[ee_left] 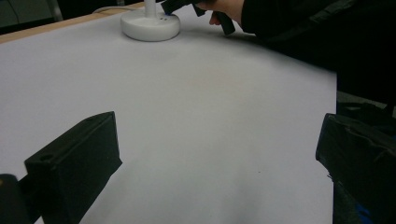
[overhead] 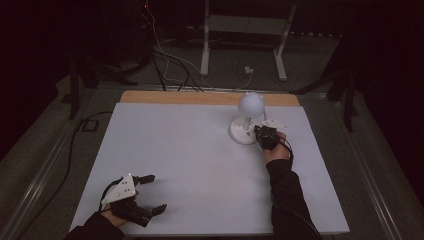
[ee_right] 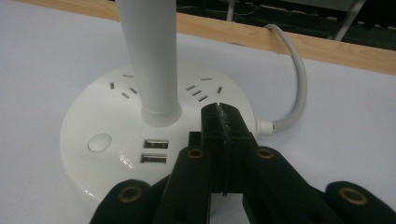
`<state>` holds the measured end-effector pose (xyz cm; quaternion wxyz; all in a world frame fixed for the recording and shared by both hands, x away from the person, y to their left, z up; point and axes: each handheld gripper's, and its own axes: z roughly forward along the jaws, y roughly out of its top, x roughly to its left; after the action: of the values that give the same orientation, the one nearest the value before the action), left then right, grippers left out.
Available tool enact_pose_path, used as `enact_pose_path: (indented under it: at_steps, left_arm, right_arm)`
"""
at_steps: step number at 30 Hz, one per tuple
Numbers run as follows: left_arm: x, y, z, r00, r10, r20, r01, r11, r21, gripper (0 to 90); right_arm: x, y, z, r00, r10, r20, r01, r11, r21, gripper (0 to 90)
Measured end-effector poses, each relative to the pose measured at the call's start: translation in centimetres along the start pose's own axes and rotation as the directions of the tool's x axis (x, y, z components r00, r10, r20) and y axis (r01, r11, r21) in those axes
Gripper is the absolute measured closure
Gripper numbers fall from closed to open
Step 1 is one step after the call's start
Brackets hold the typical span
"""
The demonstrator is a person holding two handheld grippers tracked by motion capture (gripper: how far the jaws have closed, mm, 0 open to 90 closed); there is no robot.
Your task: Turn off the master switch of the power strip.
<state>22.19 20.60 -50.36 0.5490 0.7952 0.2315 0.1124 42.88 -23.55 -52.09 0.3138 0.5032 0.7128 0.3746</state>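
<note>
Near the far right corner of the pale grey surface [overhead: 190, 165] the right tongs [ee_right: 223, 115], fully closed and holding nothing, rest their tip on the round white plastic lamp base [ee_right: 100, 116], its button seemingly not yet pressed, while the left tongs [overhead: 150, 194] wait wide open and empty near the front left corner.

Round white lamp base [ee_right: 116, 140] of glossy smooth plastic; matt pale sheet [overhead: 200, 160] over the table; bare wooden strip [overhead: 175, 97] along its far edge; matt black gripper [ee_right: 223, 122] jaws.
</note>
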Motion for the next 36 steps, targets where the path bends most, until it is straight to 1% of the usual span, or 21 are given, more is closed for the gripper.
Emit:
enact_pose_path:
  at_steps: [3, 4, 8, 9, 11, 14, 17, 19, 21, 24, 28, 30, 31, 32, 33, 35, 36]
  left_arm:
    - [0.0, 0.0, -0.1, 1.0000, 0.001, 0.001, -0.001, 1.0000, -0.002, 0.4]
    - [0.0, 0.0, -0.1, 1.0000, 0.002, 0.001, -0.002, 1.0000, -0.002, 0.4]
    - [0.0, 0.0, 0.0, 1.0000, 0.002, 0.001, -0.002, 1.0000, 0.000, 0.4]
    - [0.1, 0.0, 0.0, 1.0000, -0.003, 0.002, 0.003, 1.0000, -0.002, 0.4]
    - [0.1, 0.0, 0.0, 1.0000, 0.000, 0.002, 0.000, 1.0000, 0.001, 0.4]
    - [0.1, 0.0, 0.0, 1.0000, 0.000, 0.001, 0.000, 1.0000, 0.001, 0.4]
    - [0.1, 0.0, 0.0, 1.0000, -0.002, 0.000, 0.002, 1.0000, 0.001, 0.4]
    - [0.0, 0.0, 0.0, 1.0000, -0.002, -0.001, 0.002, 1.0000, 0.001, 0.3]
    - [0.1, 0.0, 0.0, 1.0000, -0.007, -0.004, 0.007, 1.0000, -0.002, 0.3]
    - [0.1, 0.0, 0.0, 1.0000, -0.004, -0.005, 0.004, 1.0000, 0.000, 0.4]
    - [0.1, 0.0, -0.1, 1.0000, -0.005, -0.006, 0.005, 1.0000, -0.003, 0.4]
    - [0.2, 0.0, -0.1, 1.0000, -0.004, -0.007, 0.004, 1.0000, -0.001, 0.4]
    - [0.2, 0.0, -0.1, 1.0000, -0.005, -0.008, 0.005, 1.0000, -0.002, 0.4]
    - [0.2, 0.0, -0.1, 1.0000, -0.006, -0.007, 0.006, 1.0000, -0.002, 0.4]
    - [0.2, 0.0, -0.1, 1.0000, -0.006, -0.007, 0.006, 1.0000, -0.002, 0.4]
    - [0.2, 0.0, -0.1, 1.0000, -0.004, -0.008, 0.003, 1.0000, -0.001, 0.3]
    - [0.2, 0.0, -0.1, 1.0000, -0.002, -0.008, 0.002, 1.0000, 0.000, 0.3]
  right_arm:
    - [0.2, 0.1, 0.0, 0.9997, -0.020, 0.011, 0.020, 1.000, 0.005, 90.0]
    - [0.2, 0.0, 0.0, 0.9999, -0.009, 0.012, 0.009, 1.000, 0.005, 90.0]
    - [0.5, -0.1, 0.1, 0.9990, -0.032, 0.030, 0.032, 0.999, 0.004, 90.0]
    - [0.7, 0.0, 0.1, 0.9988, -0.026, 0.042, 0.026, 1.000, 0.009, 90.0]
    - [0.8, 0.0, 0.1, 0.9986, -0.023, 0.048, 0.023, 1.000, 0.012, 90.0]
    - [0.5, -0.1, 0.1, 0.9995, 0.000, 0.033, 0.000, 1.000, 0.004, 90.0]
    - [0.5, -0.1, 0.1, 0.9995, 0.007, 0.030, -0.007, 1.000, 0.003, 90.0]
    - [0.6, 0.0, 0.1, 0.9992, -0.008, 0.039, 0.007, 1.000, 0.010, 90.0]
    - [0.6, 0.0, 0.1, 0.9994, -0.005, 0.036, 0.005, 1.000, 0.010, 90.0]
    - [0.7, 0.1, 0.1, 0.9985, -0.033, 0.043, 0.032, 0.999, 0.012, 90.0]
    - [0.6, 0.1, 0.1, 0.9988, -0.032, 0.037, 0.031, 0.999, 0.015, 90.0]
    - [0.7, 0.4, 0.0, 0.9977, -0.048, 0.048, 0.047, 0.999, 0.022, 89.9]
    - [0.6, 0.7, -0.1, 0.9991, -0.026, 0.034, 0.025, 0.999, 0.023, 87.4]
    - [0.4, 0.7, -0.2, 0.9983, -0.034, 0.047, 0.034, 0.999, 0.001, 86.7]
    - [0.2, 0.8, -0.5, 0.9985, -0.026, 0.048, 0.027, 0.999, -0.026, 86.7]
    - [-0.1, 1.2, -1.2, 0.9992, -0.001, 0.039, 0.003, 0.998, -0.064, 85.8]
    - [-0.1, 1.2, -1.2, 0.9992, -0.001, 0.039, 0.003, 0.998, -0.064, 85.8]
